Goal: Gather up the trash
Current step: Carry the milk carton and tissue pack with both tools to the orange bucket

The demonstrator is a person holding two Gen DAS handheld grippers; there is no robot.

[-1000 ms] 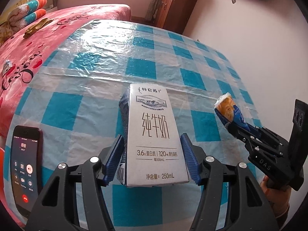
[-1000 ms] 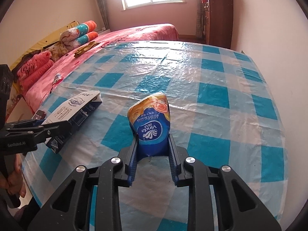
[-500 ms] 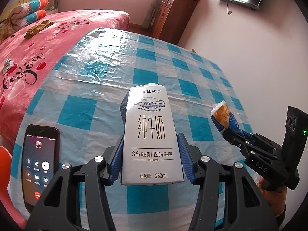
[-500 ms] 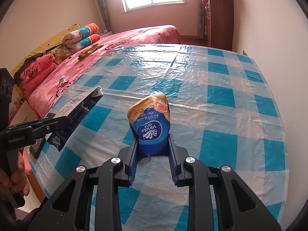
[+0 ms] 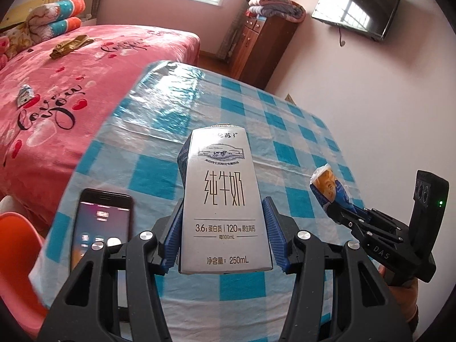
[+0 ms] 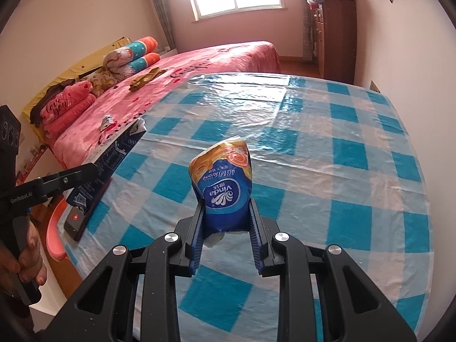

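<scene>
Left gripper clamped on a 250 mL milk carton, blue fingers pressing its two narrow sides near the base, carton lifted off the desk, top pointing away. Right gripper clamped on a blue Vinda tissue pack, gripped low, orange end up, also clear of the checked cloth. Carton looks like stiff card, likely empty and light; the flat sides suit the grip, but too hard a squeeze would probably dent it. Tissue pack is soft plastic wrap, crushable and a bit slick, so a hold across its middle seems safer than the loose end. Phone with lit screen lies at the near left desk edge, orange chair below it. No trash bin or bag shows in either view, so the drop point cannot be told. Pink bed to the left, wooden cabinet far back with a folded blanket on top.
</scene>
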